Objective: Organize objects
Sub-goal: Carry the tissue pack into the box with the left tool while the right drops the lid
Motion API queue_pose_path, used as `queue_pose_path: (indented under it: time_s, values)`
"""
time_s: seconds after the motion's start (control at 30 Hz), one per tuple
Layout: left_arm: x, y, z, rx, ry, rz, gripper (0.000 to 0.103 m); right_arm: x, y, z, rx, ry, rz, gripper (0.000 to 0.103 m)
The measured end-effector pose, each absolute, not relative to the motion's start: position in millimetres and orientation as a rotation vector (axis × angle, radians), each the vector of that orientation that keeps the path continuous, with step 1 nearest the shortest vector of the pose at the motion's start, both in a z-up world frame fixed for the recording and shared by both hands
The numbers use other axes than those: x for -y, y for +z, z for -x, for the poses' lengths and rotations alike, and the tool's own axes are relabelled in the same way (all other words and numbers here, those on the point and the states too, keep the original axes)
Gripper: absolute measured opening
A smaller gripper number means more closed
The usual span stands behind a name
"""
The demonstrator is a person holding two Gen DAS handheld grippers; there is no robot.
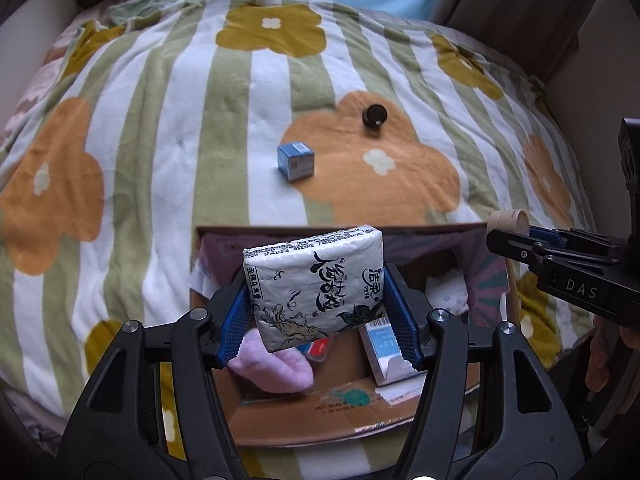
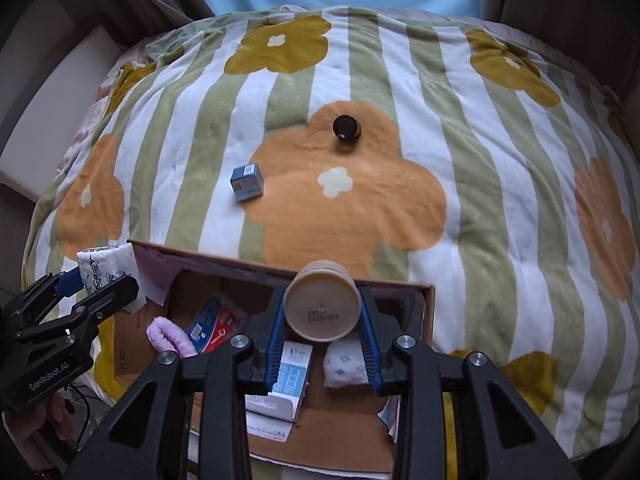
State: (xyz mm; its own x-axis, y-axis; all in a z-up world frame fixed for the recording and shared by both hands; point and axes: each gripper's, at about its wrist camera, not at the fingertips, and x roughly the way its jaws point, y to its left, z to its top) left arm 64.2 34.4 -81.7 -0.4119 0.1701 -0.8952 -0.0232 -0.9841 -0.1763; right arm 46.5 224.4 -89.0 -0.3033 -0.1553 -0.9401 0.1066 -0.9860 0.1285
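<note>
Left hand-held gripper (image 1: 320, 312) clamps tissue pack (image 1: 316, 284); right hand-held gripper (image 2: 322, 336) clamps tan jar (image 2: 322, 306). Both hang over cardboard box (image 2: 426, 320) on bed. Box holds pink cloth (image 2: 170, 338), blue-white carton (image 2: 292, 376), small tissue pack, probably floss. Left on blanket (image 1: 160, 120): blue box (image 1: 296, 162), black bottle (image 1: 374, 116).

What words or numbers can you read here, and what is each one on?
"59531" over "20290929": base of the beige jar in the right hand-held gripper.
"DAS": that gripper's body.
"GenRobot.AI": left hand-held gripper.
Tissue pack: Chinese brush lettering, not legible to me.
Blue cube box: too small.
</note>
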Motion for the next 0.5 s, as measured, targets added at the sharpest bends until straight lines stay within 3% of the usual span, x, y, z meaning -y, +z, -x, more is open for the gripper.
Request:
queue_pose_path:
  time_s: [0.33, 0.5]
  values:
    - [-58.3, -150.2, -103.2, 0.199, 2.418, 1.792, 0.058, -220.3, -129.7, -69.9, 0.059, -2.353, -1.816, 0.031]
    - [-58.3, -152.5, -106.1, 0.159, 2.418, 1.790, 0.058, -219.4, -128.3, -68.1, 0.059, -2.357, -1.798, 0.031]
